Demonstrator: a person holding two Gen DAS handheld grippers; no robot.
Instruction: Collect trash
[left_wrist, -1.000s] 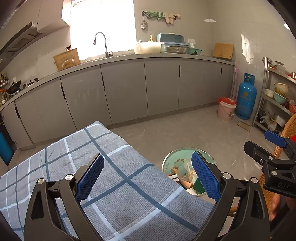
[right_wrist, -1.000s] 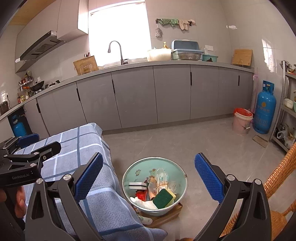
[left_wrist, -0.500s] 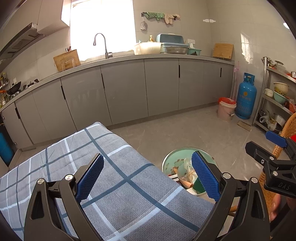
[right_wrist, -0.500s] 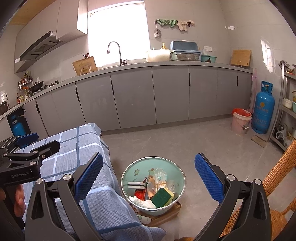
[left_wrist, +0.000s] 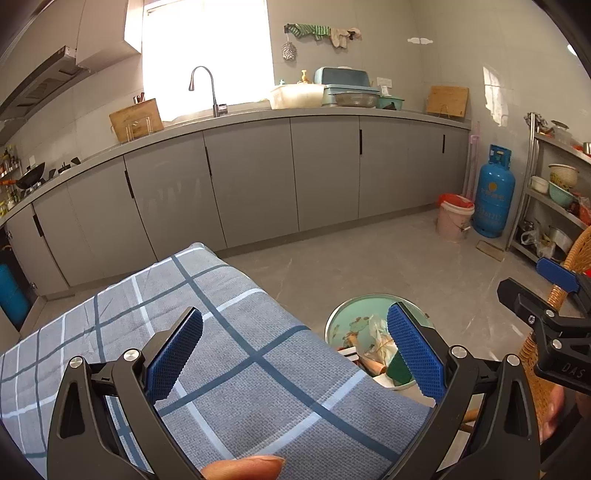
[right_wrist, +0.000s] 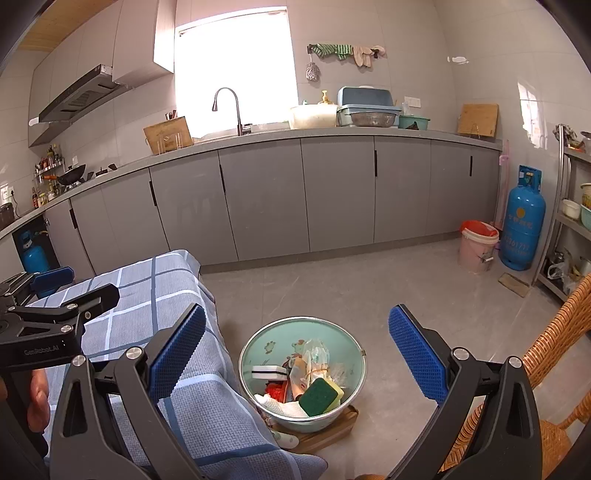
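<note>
Both tools are spread wide, holding nothing: the left gripper (left_wrist: 295, 350) above the plaid tablecloth (left_wrist: 229, 354), the right gripper (right_wrist: 297, 350) over the trash-filled basin (right_wrist: 258, 354) at 6 o'clock on the floor.

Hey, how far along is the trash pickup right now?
Done: the green basin on the floor already holds a sponge, wrappers and a white cloth. In hand: nothing; the left tongs and right tongs are both open and empty. Left: no trash shows on the checked tablecloth, so collecting looks essentially finished.
</note>
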